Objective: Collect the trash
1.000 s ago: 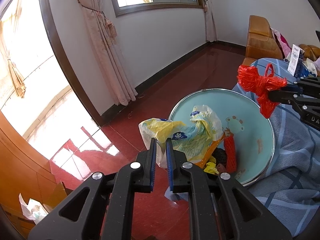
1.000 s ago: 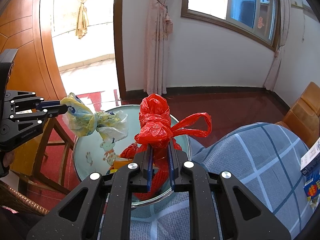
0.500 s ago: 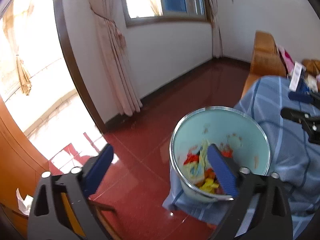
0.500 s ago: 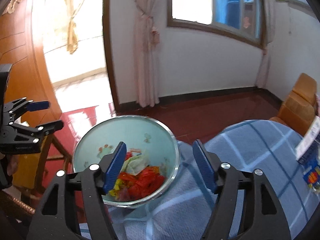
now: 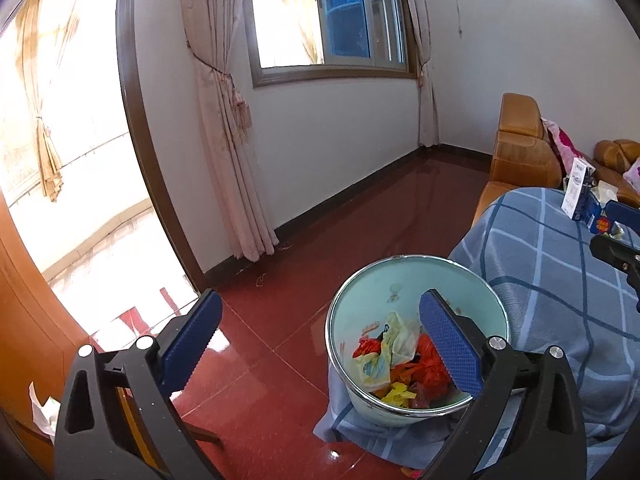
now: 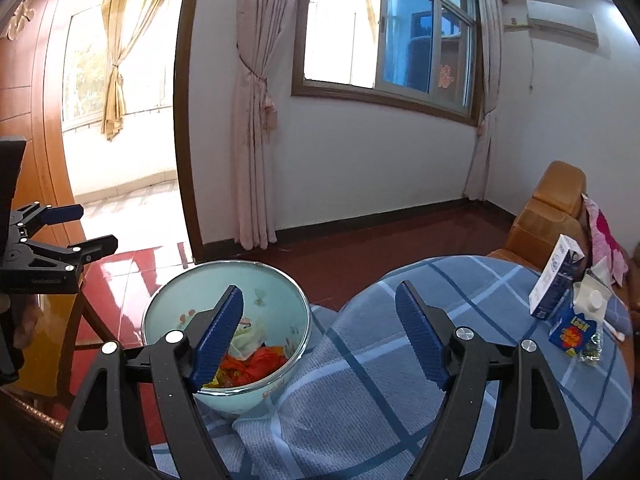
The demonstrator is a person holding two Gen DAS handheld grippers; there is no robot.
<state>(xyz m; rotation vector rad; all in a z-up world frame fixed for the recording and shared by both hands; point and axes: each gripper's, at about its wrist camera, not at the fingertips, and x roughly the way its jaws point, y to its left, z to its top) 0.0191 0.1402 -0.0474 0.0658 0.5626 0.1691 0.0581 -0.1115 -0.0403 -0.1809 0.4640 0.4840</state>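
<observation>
Right wrist view | both jaws spread wide, empty | cartons (image 6: 560, 300) at right edge on cloth (image 6: 400, 380), upright | right gripper (image 6: 320, 336) nearer | bin (image 6: 228, 268) lower left

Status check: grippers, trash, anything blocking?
Left gripper and right gripper open, empty. Crumpled plastic bags inside pale green enamel bin. Cartons remain on checked tablecloth.

Bin (image 5: 416, 280) base behind blue cloth (image 5: 540, 280)
</observation>
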